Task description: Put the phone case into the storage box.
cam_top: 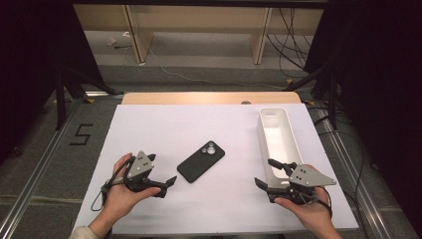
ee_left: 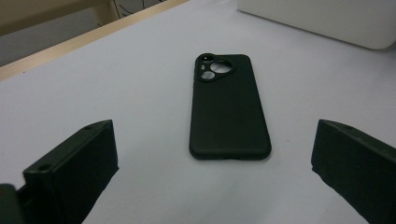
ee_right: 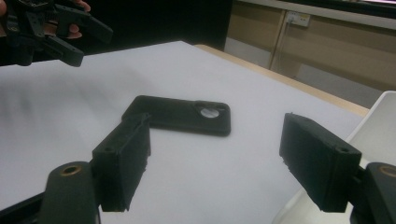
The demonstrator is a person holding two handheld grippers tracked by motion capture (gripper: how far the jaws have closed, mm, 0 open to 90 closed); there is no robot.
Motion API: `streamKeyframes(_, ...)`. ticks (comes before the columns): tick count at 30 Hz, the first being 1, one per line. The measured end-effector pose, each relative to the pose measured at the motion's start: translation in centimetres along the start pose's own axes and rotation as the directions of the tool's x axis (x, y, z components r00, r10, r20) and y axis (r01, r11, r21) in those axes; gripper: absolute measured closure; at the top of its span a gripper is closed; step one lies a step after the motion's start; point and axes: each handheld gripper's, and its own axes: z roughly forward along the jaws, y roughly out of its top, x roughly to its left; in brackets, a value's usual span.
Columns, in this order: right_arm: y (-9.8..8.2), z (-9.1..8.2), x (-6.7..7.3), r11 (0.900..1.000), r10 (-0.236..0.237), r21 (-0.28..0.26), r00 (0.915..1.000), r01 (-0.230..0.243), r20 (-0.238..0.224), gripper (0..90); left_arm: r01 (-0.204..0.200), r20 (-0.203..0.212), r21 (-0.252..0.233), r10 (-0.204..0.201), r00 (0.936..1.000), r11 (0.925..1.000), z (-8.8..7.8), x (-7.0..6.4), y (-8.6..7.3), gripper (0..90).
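Observation:
A black phone [cam_top: 201, 161] lies face down, camera end toward the far side, on the white table mat [cam_top: 164, 124]. My left gripper [cam_top: 166, 185] sits low over the mat at the front left, held in a hand, its jaws pointing right toward the phone. In the left gripper view the jaws stand wide apart with nothing between them, and the phone [ee_left: 229, 109] lies just beyond them. My right gripper [cam_top: 264, 172] is at the front right beside the bin, open and empty. Its own view shows the phone [ee_right: 182, 114] ahead, and the left gripper [ee_right: 74, 32] farther off.
A long white bin [cam_top: 264, 144] stands along the mat's right side, close against the right gripper. Its wall shows in the left gripper view [ee_left: 327, 18] and the right gripper view [ee_right: 378, 130]. A wooden table edge [cam_top: 209, 97] runs behind the mat.

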Motion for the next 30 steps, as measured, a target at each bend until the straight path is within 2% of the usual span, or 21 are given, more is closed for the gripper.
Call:
streamKeyframes(8,0.0,0.1,0.1,1.0,0.005,0.002,1.0,-0.005,-0.004,26.3,0.011,-0.008,-0.009,-0.011,0.9999,0.9999,0.1,0.2,0.0,2.2)
streamKeyframes(12,0.0,0.1,0.1,1.0,0.002,0.002,1.0,-0.002,-0.001,26.6,0.017,-0.024,-0.013,-0.018,0.9996,0.9998,0.1,0.4,0.1,6.4)
streamKeyframes(13,0.0,0.1,0.1,1.0,0.003,0.002,1.0,-0.003,-0.001,26.6,0.02,-0.027,-0.018,-0.02,0.9994,0.9996,0.1,0.5,0.2,9.7)
streamKeyframes(16,0.0,0.2,0.1,1.0,0.003,0.005,1.0,-0.003,-0.002,26.7,0.025,-0.072,-0.024,-0.027,0.997,0.9994,0.3,0.9,0.5,24.6)
streamKeyframes(19,0.0,0.3,0.2,1.0,0.007,0.009,1.0,-0.007,-0.005,27.0,0.039,-0.118,-0.01,-0.04,0.9922,0.9992,0.6,1.3,0.7,48.4)
streamKeyframes(21,0.0,0.4,0.2,1.0,0.008,0.007,1.0,-0.008,-0.004,27.0,0.041,-0.132,0.002,-0.041,0.9904,0.9991,1.1,1.5,0.9,63.2)
streamKeyframes(25,0.0,0.4,0.2,1.0,0.011,0.007,0.9999,-0.011,-0.005,27.2,0.035,-0.158,0.076,-0.023,0.9872,0.9965,2.5,1.7,1.2,85.0)
streamKeyframes(27,0.0,0.4,0.2,1.0,0.011,0.008,0.9999,-0.011,-0.005,27.2,0.027,-0.169,0.107,-0.008,0.9856,0.9939,3.2,1.8,1.4,89.7)
streamKeyframes(30,-0.1,0.4,0.1,1.0,0.01,0.017,0.9999,-0.01,-0.005,27.4,0.025,-0.172,0.154,0.002,0.9851,0.9878,4.4,1.9,1.6,89.8)
